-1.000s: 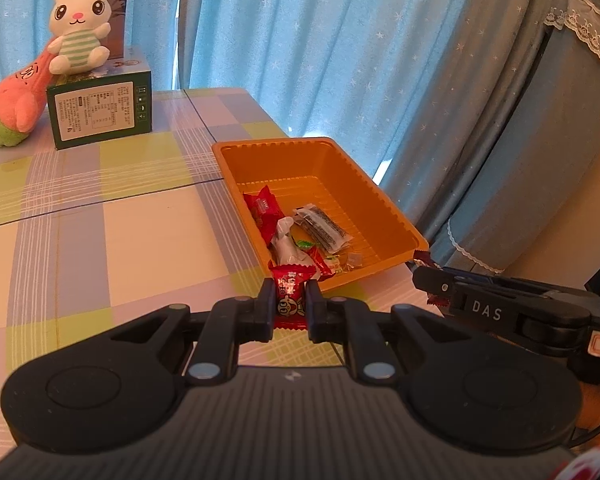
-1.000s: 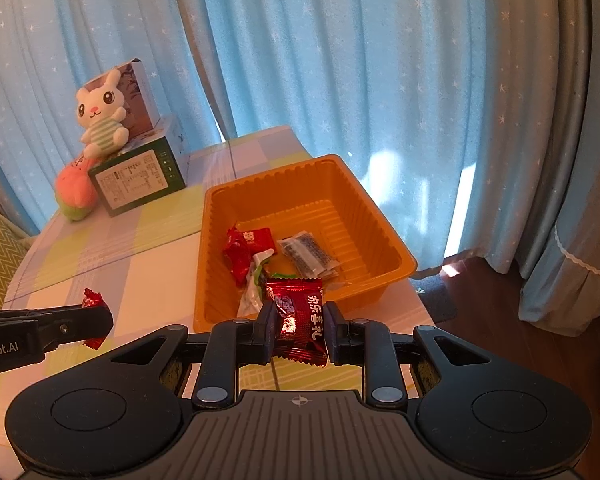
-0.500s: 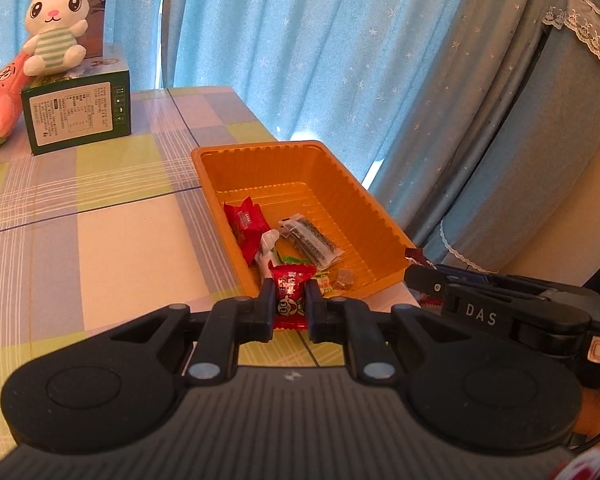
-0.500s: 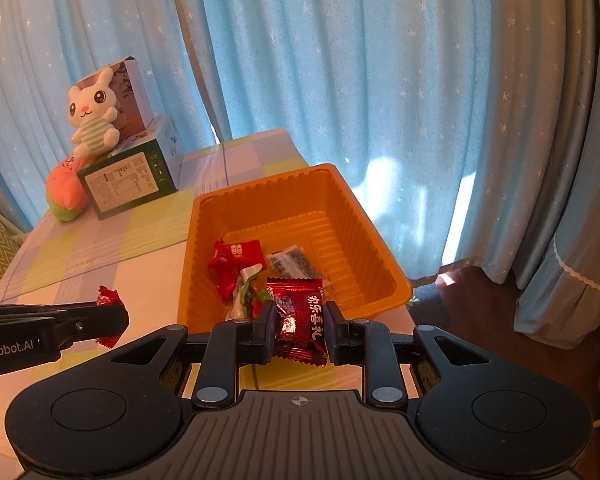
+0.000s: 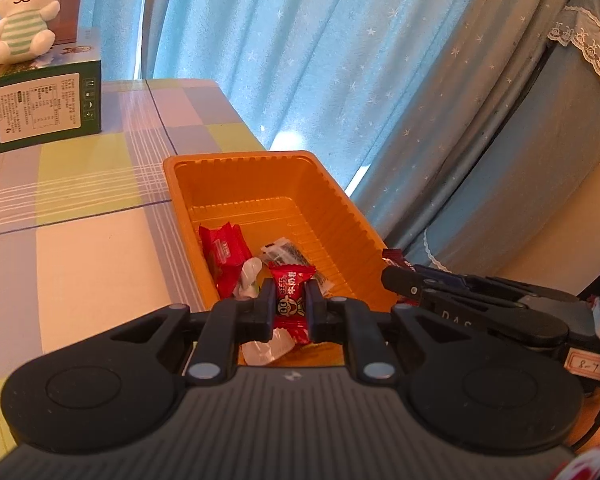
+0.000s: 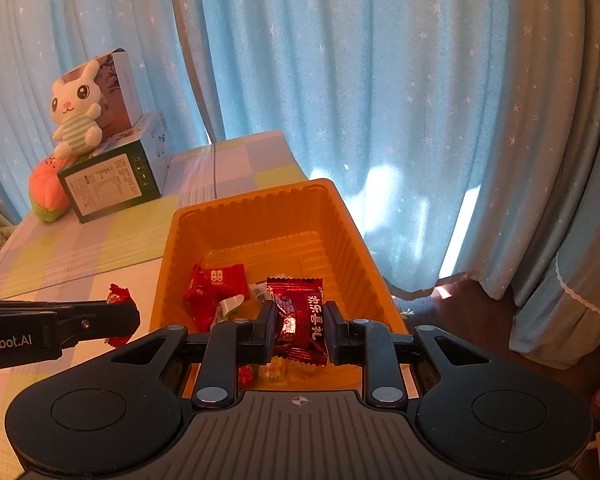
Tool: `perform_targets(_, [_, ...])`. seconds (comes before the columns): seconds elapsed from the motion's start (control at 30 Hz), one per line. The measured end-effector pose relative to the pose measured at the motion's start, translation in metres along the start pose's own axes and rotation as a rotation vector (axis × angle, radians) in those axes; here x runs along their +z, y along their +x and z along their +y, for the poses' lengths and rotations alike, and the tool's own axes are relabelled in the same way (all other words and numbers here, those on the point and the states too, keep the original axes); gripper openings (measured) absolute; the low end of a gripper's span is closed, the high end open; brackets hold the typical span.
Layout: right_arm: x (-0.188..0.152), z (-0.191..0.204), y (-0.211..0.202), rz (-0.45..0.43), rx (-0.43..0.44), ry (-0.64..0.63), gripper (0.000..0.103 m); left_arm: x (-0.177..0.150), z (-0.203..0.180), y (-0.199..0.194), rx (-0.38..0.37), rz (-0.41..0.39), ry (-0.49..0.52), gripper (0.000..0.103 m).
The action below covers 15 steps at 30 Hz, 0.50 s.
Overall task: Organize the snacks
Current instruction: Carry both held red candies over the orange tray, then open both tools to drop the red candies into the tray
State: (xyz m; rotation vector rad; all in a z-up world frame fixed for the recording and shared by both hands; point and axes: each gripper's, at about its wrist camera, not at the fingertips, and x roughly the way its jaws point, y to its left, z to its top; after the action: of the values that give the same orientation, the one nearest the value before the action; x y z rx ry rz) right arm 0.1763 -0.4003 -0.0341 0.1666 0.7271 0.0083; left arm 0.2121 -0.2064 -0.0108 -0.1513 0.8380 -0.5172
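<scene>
An orange tray (image 5: 256,184) (image 6: 260,220) sits at the table's right edge and holds several wrapped snacks, among them a red packet (image 5: 222,250) (image 6: 216,284). My left gripper (image 5: 288,306) is shut on a small red candy (image 5: 290,300) above the tray's near left corner. My right gripper (image 6: 300,326) is shut on a dark red snack packet (image 6: 300,320) above the tray's near end. The left gripper also shows in the right wrist view (image 6: 118,320), and the right gripper in the left wrist view (image 5: 396,276).
A green box (image 5: 44,108) (image 6: 112,184) with a plush bunny (image 5: 22,12) (image 6: 76,108) on it stands at the table's far left, beside a pink plush (image 6: 48,192). Blue curtains (image 6: 340,80) hang right behind the table. The checked tablecloth (image 5: 80,248) lies left of the tray.
Both grippers have moved forward to over the tray's near end, each still holding its snack.
</scene>
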Motion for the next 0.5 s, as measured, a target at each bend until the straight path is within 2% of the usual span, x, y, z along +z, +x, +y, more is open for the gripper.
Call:
perform_targets(0.17, [0.011,-0.003,0.027,0.022,0.008,-0.007,0.025,0.018,0.008,0.020,0.002,0.003,-0.025,0.013])
perform_targets(0.5, [0.037,-0.005,0.071,0.046,0.016,-0.036,0.025,0.051,0.016,0.065,0.029,0.021,0.003,0.013])
